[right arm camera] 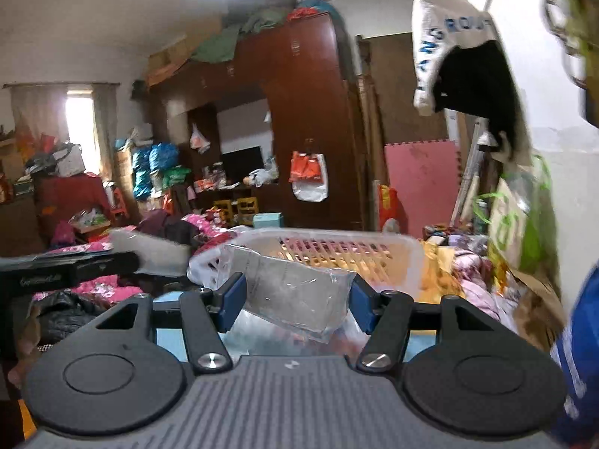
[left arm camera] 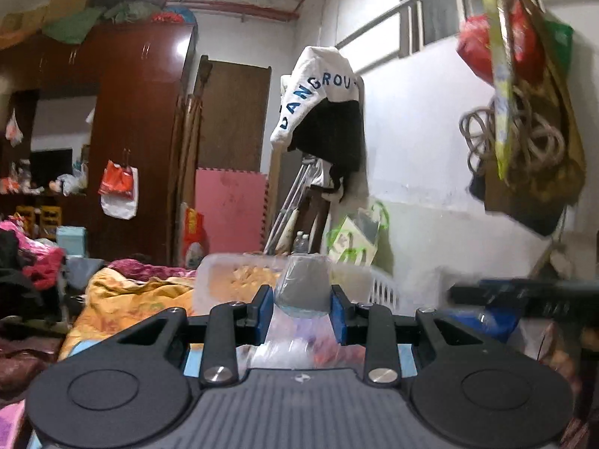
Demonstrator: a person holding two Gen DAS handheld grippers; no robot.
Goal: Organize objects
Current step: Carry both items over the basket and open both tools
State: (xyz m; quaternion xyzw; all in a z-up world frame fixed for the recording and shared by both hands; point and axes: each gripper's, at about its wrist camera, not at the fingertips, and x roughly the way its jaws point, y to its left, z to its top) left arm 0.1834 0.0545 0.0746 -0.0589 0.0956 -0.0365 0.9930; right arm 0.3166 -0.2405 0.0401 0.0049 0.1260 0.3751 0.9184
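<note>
Two grippers here, and both are holding something. The left gripper (left arm camera: pixel 302 308) has its blue pads (left arm camera: pixel 264 314) pressed against a grey item in clear plastic wrap (left arm camera: pixel 303 286), jaws clamped on it from either side, with the loose plastic hanging down below the pads. The right gripper (right arm camera: pixel 295 301) has its jaws set wider, closed on a flat grey packet in a clear bag (right arm camera: pixel 295 295) that sits tilted between the pads, higher on the left.

Just past both of them is a white plastic basket (right arm camera: pixel 393 258) with slotted sides, resting on the messy bedding (left arm camera: pixel 127 299), which is orange and pink. In the right wrist view the other gripper (right arm camera: pixel 67 267) shows as a dark blurry bar at the left edge.

Further back there's a pink foam mat (left arm camera: pixel 230 207) leaning against the wall, a big dark red wardrobe (left arm camera: pixel 142 119) with a red and white bag hanging on it, and a white garment with blue letters (left arm camera: pixel 318 89) hung up high.
</note>
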